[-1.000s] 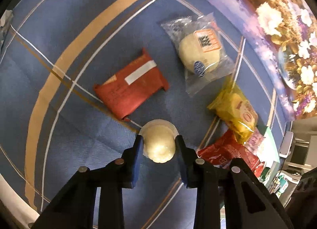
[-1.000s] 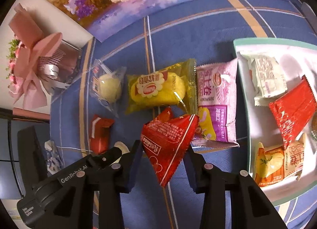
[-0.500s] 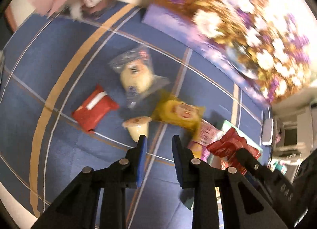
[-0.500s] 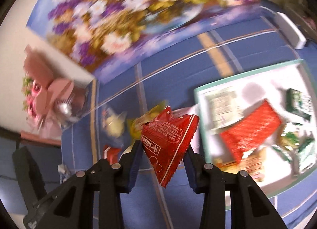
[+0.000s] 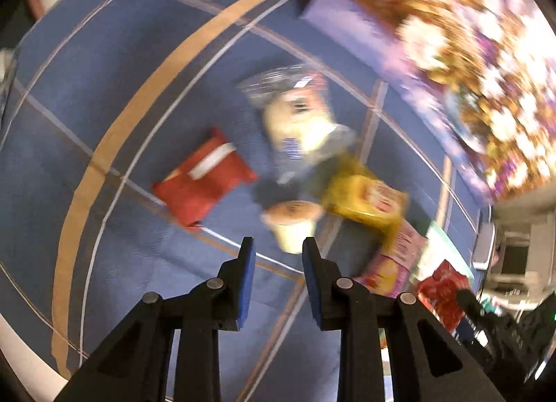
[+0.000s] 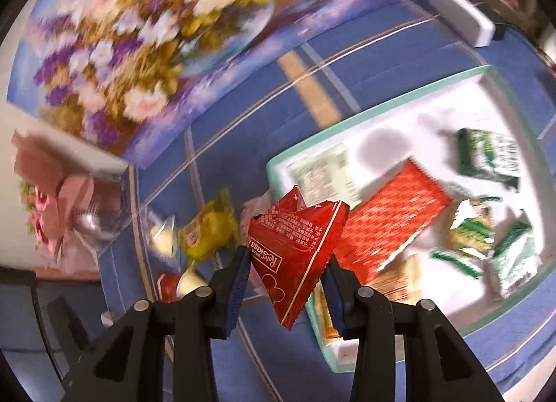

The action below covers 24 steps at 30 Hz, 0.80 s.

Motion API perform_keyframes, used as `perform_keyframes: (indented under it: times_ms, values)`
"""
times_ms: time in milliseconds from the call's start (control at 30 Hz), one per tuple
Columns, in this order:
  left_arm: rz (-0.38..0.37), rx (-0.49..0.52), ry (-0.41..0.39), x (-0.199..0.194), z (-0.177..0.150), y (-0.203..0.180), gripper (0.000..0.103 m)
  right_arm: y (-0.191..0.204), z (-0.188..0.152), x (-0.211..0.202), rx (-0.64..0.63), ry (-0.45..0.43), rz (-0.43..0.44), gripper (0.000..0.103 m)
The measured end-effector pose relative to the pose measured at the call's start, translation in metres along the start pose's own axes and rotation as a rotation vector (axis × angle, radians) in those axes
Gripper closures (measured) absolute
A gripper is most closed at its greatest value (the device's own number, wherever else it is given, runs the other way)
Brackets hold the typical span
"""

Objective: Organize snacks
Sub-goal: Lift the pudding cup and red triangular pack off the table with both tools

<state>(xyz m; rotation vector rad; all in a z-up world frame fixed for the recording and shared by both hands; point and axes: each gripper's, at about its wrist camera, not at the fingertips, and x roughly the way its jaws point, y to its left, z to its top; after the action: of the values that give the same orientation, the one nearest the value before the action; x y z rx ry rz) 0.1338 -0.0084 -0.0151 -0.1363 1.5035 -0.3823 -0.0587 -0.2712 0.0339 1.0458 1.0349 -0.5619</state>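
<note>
My right gripper [image 6: 286,259] is shut on a red triangular snack packet [image 6: 295,249] and holds it in the air by the near left corner of the white tray [image 6: 274,172] with a green rim. The tray holds a flat red packet [image 6: 392,221], green packets [image 6: 490,158] and others. My left gripper [image 5: 277,249] is open and empty, raised above the blue cloth. Just beyond its tips lies a small jelly cup [image 5: 292,224] on its side. A red packet [image 5: 205,183], a clear-wrapped bun [image 5: 299,123], a yellow packet [image 5: 365,197] and a pink packet [image 5: 392,263] lie around it.
A floral picture [image 6: 146,40] stands at the back of the blue tablecloth [image 5: 104,89]. A pink ribbon gift in clear wrap [image 6: 66,214] stands at the back left. A white box [image 6: 458,19] lies beyond the tray.
My left gripper let go of the jelly cup and rose; the cup now lies tipped on the cloth. My right gripper lifted the red triangular packet and carried it right to the tray.
</note>
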Motion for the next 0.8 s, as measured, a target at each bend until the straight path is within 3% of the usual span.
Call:
perform_keyframes:
  times_ms: [133, 267, 433, 633, 800]
  values:
    - [-0.003, -0.022, 0.023, 0.012, 0.002, 0.008, 0.065, 0.026, -0.013, 0.019, -0.074, 0.053, 0.002, 0.06]
    - [-0.006, 0.061, -0.001, 0.016, -0.002, -0.012, 0.056, 0.044, -0.026, 0.03, -0.138, 0.076, -0.018, 0.06]
    - [0.046, 0.198, -0.046, 0.027, -0.006, -0.038, 0.056, 0.046, -0.032, 0.034, -0.15, 0.084, -0.032, 0.06]
    - [0.161, 0.378, -0.119, 0.037, -0.009, -0.06, 0.056, 0.044, -0.029, 0.037, -0.132, 0.089, -0.031, 0.06]
    - [0.176, 0.43, -0.17, 0.036, -0.007, -0.064, 0.056, 0.043, -0.03, 0.037, -0.135, 0.094, -0.032, 0.06]
